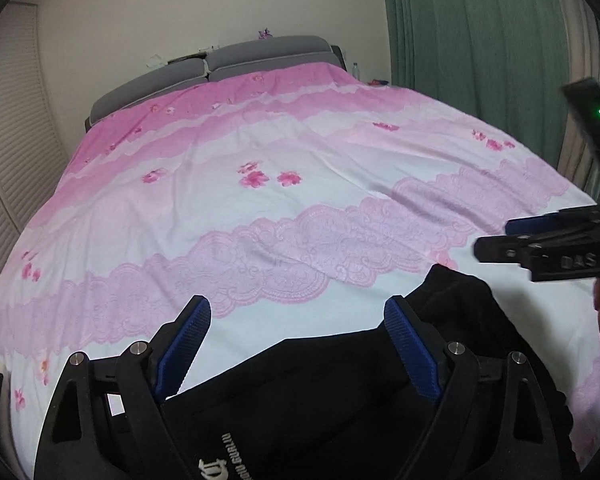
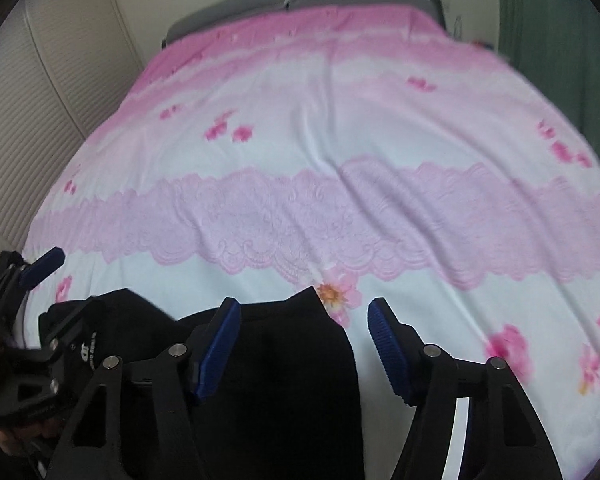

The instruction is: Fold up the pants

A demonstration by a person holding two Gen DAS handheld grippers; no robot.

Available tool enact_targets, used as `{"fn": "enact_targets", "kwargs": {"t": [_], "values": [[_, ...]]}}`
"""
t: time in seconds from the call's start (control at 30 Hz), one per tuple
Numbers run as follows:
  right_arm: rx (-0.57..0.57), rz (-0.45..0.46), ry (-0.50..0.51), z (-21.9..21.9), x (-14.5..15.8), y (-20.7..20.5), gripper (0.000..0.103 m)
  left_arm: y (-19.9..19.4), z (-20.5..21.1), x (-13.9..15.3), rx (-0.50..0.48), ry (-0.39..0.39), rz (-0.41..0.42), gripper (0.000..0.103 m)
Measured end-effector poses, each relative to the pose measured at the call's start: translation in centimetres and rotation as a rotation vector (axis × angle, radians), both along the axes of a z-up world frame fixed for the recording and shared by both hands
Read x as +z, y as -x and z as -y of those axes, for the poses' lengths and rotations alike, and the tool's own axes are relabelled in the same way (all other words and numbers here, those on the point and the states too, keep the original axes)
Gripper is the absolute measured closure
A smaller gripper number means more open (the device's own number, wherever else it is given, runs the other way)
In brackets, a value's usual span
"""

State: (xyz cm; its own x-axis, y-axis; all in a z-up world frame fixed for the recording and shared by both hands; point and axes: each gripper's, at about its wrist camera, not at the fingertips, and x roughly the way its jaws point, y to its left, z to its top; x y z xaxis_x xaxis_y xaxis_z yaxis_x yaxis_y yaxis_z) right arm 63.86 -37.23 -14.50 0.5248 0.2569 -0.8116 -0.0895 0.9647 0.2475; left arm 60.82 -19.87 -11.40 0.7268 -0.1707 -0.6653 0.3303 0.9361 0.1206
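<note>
Black pants (image 1: pixel 320 392) with white lettering lie bunched at the near edge of the bed; they also show in the right wrist view (image 2: pixel 292 368). My left gripper (image 1: pixel 296 316) is open just above the pants, holding nothing. My right gripper (image 2: pixel 304 320) is open over the pants' right edge, holding nothing. The right gripper also shows in the left wrist view (image 1: pixel 496 236) at the right. The left gripper also shows in the right wrist view (image 2: pixel 40 292) at the left.
The bed is covered by a pink and white floral sheet (image 1: pixel 284 184) with lace-pattern bands. A grey headboard (image 1: pixel 236 60) stands at the far end. A slatted wall (image 1: pixel 8 152) is on the left, green curtains (image 1: pixel 472 28) on the right.
</note>
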Motion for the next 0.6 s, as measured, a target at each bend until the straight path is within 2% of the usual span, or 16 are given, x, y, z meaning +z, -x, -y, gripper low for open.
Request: {"fn": "enact_targets", "kwargs": {"t": [0.3,0.47,0.57,0.6], "values": [[0.047,-0.164,-0.008,-0.9,-4.6,-4.6,0.059,-2.0,-0.2,-2.7,0.026,-0.029,-0.064,0.014],[0.053,-0.227,-0.077,-0.4,-6.4,-5.7,0.06,-2.4,-0.5,-3.2,0.031,-0.022,-0.073,0.014],[0.045,-0.245,-0.187,0.2,-7.2,-5.9,0.087,-2.5,-0.5,-3.2,0.031,-0.019,-0.075,0.014],[0.043,-0.245,-0.196,0.2,-7.2,-5.9,0.088,-2.5,-0.5,-3.2,0.031,-0.02,-0.074,0.014]]}}
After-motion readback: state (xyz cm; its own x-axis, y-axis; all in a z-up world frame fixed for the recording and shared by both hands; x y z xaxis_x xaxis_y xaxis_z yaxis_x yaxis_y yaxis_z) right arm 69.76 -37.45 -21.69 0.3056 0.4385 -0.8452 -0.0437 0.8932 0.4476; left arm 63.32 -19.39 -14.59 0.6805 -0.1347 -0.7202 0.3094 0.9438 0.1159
